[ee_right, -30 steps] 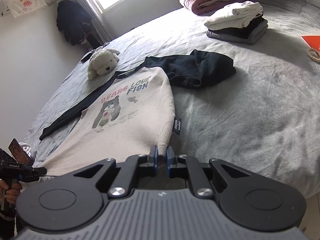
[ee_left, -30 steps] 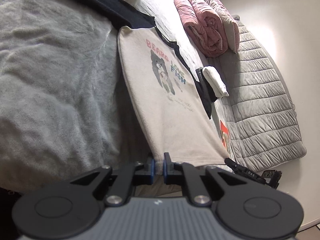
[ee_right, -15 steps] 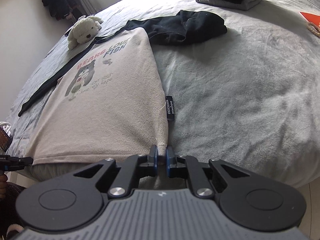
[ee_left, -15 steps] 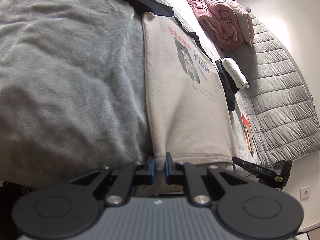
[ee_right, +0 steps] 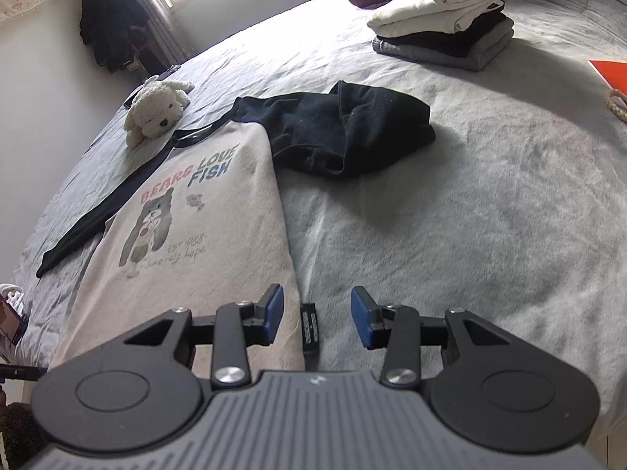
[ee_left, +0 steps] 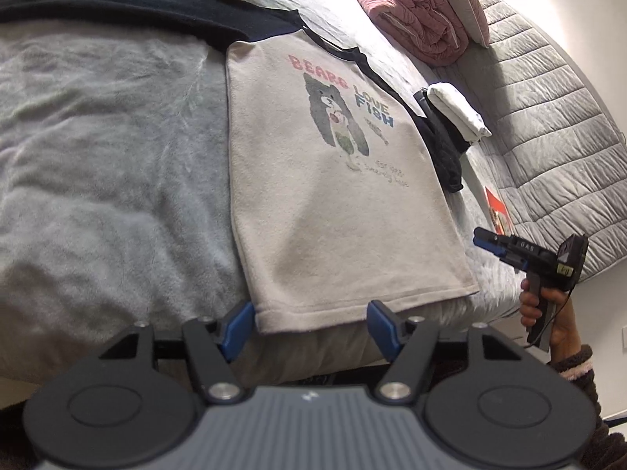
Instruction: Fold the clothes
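Observation:
A cream shirt (ee_left: 333,203) with black sleeves and a bear print lies flat, face up, on the grey bed (ee_left: 98,156). My left gripper (ee_left: 309,323) is open at the hem's left corner, the hem lying between its blue pads. In the right wrist view the same shirt (ee_right: 188,243) shows, its right black sleeve (ee_right: 345,133) bunched up and its left sleeve stretched out straight. My right gripper (ee_right: 317,315) is open over the shirt's right hem corner, above a black side label (ee_right: 309,327). The right gripper (ee_left: 486,237) also appears in the left wrist view, held by a hand.
A stack of folded clothes (ee_right: 443,39) sits at the back right of the bed. A white plush dog (ee_right: 154,111) lies near the collar. Rolled pink bedding (ee_left: 411,11) and a grey quilted cover (ee_left: 548,137) lie beyond. An orange item (ee_right: 609,74) sits at the right edge.
Both grippers were shut on the shirt's hem corners and pulled it toward the bed's edge. Both have opened and let go, and the shirt lies flat.

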Demonstrator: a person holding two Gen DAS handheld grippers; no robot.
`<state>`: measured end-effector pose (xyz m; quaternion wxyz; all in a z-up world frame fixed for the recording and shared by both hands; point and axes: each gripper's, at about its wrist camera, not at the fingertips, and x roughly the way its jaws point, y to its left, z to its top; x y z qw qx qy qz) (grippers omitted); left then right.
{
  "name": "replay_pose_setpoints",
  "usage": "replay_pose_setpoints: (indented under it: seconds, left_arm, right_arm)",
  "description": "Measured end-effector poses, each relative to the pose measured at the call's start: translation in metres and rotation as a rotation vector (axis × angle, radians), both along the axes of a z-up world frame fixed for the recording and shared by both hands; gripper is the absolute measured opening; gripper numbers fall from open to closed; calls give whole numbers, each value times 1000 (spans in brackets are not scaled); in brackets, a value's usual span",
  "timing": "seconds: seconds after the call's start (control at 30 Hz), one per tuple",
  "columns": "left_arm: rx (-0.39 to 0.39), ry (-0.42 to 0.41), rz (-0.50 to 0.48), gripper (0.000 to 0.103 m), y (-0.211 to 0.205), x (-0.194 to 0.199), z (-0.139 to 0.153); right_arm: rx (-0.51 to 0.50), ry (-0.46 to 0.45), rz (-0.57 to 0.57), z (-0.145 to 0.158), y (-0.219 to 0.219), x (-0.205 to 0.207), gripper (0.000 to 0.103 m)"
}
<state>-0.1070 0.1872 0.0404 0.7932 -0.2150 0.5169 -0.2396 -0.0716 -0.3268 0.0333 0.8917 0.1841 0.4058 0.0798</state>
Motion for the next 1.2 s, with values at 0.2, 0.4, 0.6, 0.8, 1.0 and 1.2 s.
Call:
replay_pose_setpoints:
  seconds: [0.2,0.4,0.6,0.8,1.0,1.2]
  left_arm:
    - [58,-28,-8,66,-15,12,24]
    - [75,-54,-16,67,-43,39,37]
    - [55,-56,-36,68,-79,72,31]
    - [63,-56,-65,71,-117,106,18]
    - [83,-72,-81,79,-156,139,8]
    - [120,-109,-82,82,-191,165,-4]
  right_arm:
    - [23,-51,-44,8,-1,45,43]
    - [-87,-97,-66,12,13,85,43]
    - [-114,-129,-62,8,22,114,46]
    - [-216,-129,-65,5,24,132,47]
    - [-305,-141,-106,-2,25,148,48]
    - [-353,-164,-170,-10,27,165,48]
